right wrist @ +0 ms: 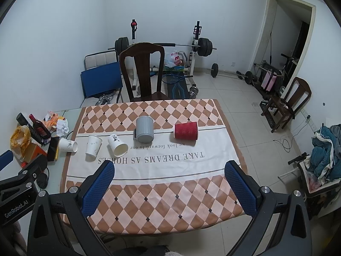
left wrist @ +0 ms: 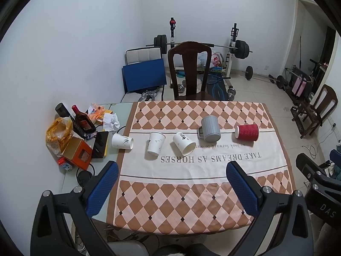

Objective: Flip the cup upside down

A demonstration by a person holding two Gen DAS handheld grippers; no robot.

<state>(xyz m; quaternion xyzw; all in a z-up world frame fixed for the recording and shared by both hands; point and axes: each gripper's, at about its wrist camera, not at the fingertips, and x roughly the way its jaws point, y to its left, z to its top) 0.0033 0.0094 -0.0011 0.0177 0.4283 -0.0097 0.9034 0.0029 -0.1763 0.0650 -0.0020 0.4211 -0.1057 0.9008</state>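
Both tools hang back over the near edge of the table, well short of the row of cups. The left gripper (left wrist: pixel 171 179) has its blue pads spread wide with nothing between them, and the right gripper (right wrist: pixel 169 178) is spread just as wide and equally empty. Five cups sit in a line across the white band of the tablecloth (left wrist: pixel 213 204): a white paper cup (left wrist: pixel 122 141) on its side at the cloth's left edge, a second white paper cup (left wrist: pixel 156 143) that appears to stand mouth-up, a third white paper cup (left wrist: pixel 184 144) tipped over with its mouth towards the near edge, a grey ribbed mug (left wrist: pixel 209 128) lying over with its handle to the left, and a red ribbed paper cup (left wrist: pixel 247 132) on its side at the right. The task does not say which cup; the upright one looks the likeliest candidate, being the only one that can be inverted in a single turn. Approach it level, close on the wall below the rim with light pressure, since thin paper will probably buckle, lift clear of its neighbours, rotate half a turn, and lower the rim flat. Clutter, including a dark bottle (left wrist: pixel 82 120), crowds the left side, so keep the sweep towards the centre.
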